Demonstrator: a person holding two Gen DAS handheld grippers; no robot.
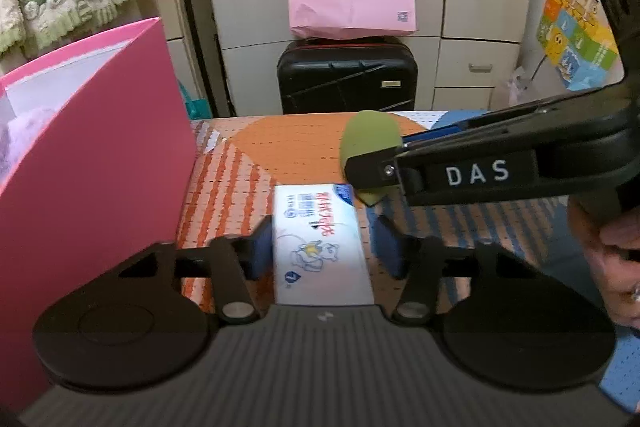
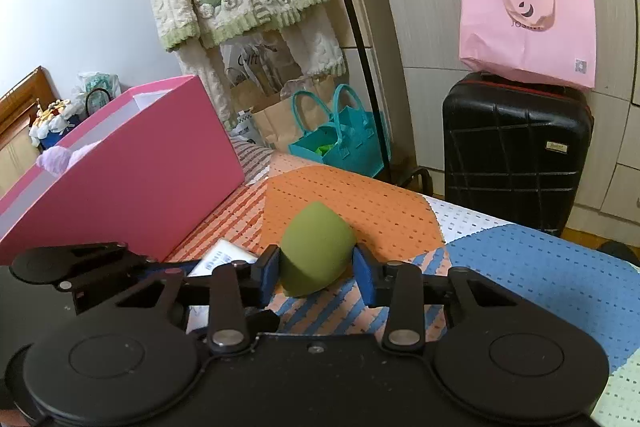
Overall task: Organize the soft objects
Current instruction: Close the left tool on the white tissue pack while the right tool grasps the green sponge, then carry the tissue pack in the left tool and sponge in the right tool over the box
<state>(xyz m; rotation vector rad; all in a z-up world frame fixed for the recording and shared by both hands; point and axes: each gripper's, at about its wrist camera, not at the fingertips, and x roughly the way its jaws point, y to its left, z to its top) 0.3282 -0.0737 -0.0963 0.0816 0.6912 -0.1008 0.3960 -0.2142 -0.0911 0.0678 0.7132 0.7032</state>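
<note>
Sponge (image 2: 316, 251), green, one: pinched between the pads of the right gripper (image 2: 316, 267) above the mat (image 2: 540, 267). Tissue pack (image 1: 320, 247), one: clamped by the left gripper (image 1: 320, 247) on the mat. Pink box (image 1: 100, 147), one, is seen beside it, with one purple plush (image 2: 60, 157) inside.

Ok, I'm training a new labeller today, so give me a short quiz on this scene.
1. True or false: the pink box is empty.
2. What sits between the right gripper's pads? A tissue pack, B green sponge, C teal bag.
3. What rests on the black suitcase?
Key: 1 false, a purple fluffy thing lies inside; 2 B; 3 the pink tote bag.
</note>
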